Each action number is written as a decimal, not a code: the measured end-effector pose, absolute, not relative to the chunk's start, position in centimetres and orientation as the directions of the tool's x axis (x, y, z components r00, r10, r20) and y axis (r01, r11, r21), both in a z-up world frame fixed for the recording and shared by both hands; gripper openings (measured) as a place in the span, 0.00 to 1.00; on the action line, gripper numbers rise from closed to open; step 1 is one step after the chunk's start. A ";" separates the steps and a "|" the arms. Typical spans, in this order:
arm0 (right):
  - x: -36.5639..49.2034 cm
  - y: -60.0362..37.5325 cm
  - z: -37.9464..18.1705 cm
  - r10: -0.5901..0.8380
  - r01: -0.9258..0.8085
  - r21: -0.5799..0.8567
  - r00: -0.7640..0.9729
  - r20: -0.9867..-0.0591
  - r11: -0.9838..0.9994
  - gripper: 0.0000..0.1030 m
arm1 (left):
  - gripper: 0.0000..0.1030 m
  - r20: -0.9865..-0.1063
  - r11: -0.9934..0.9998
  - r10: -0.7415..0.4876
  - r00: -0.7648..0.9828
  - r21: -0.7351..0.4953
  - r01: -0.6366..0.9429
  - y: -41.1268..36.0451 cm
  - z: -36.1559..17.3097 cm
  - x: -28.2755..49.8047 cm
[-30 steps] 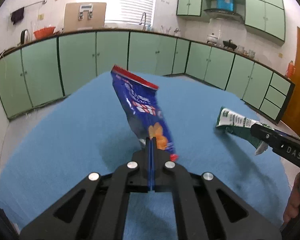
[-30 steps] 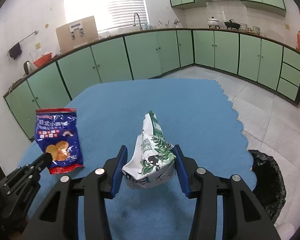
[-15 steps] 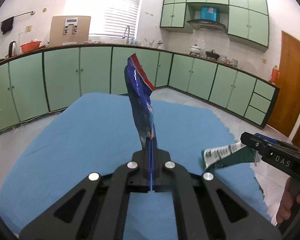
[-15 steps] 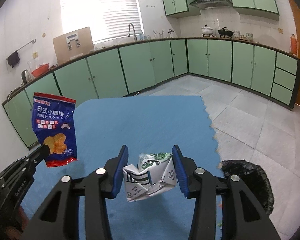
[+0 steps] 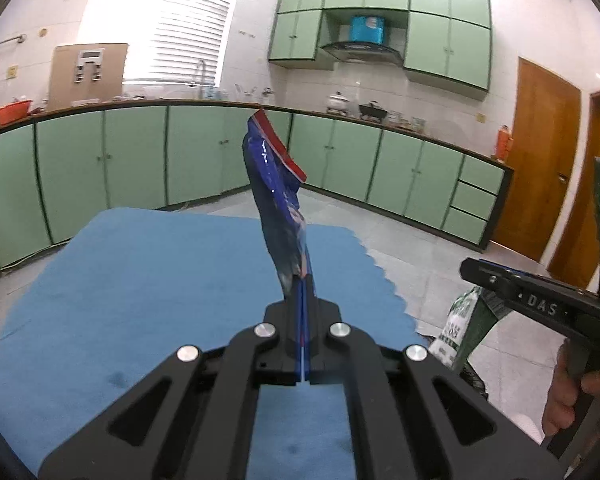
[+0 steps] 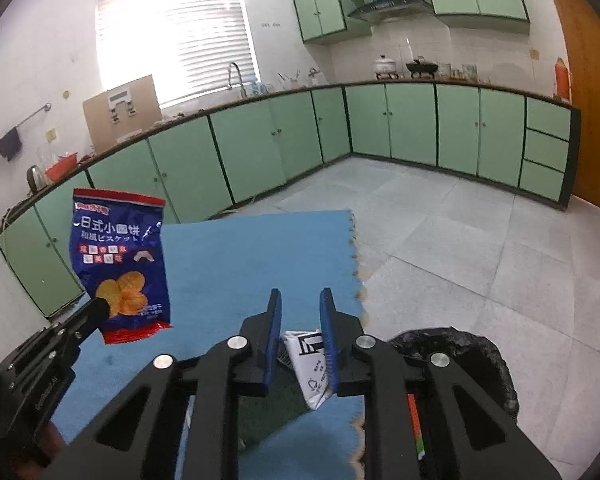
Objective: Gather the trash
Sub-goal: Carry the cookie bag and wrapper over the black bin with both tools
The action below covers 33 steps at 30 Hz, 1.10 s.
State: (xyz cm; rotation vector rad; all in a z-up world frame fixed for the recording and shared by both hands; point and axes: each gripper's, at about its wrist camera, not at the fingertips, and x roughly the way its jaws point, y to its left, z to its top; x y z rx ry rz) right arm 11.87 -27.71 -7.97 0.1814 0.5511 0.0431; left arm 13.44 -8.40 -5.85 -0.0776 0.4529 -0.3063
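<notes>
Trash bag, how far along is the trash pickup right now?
Done: both pieces are lifted off the blue mat. In hand: the left gripper clamps the blue biscuit packet; the right gripper's closing jaws have the green-and-white wrapper between them, beside the black trash bag. Left: dropping both in.

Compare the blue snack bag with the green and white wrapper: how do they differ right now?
The blue snack bag is flat and stands upright above the left gripper, whose jaws are shut on its bottom edge. The green and white wrapper is crumpled and hangs low between the right gripper's closing jaws, near the black trash bag. Both are empty snack packaging held off the blue mat.
</notes>
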 end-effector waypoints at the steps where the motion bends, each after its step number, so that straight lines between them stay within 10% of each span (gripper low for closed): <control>1: 11.9 -28.3 -8.2 0.076 0.020 0.176 0.851 -0.520 0.984 0.18 | 0.00 -0.425 0.948 -0.318 0.848 -0.138 0.286 -9.1 -6.1 13.6; 33: 8.6 -45.3 -8.2 -0.203 0.316 0.138 0.829 -0.520 0.939 0.17 | 0.00 -0.457 0.810 -0.571 0.682 -0.178 0.559 -26.8 -10.3 15.5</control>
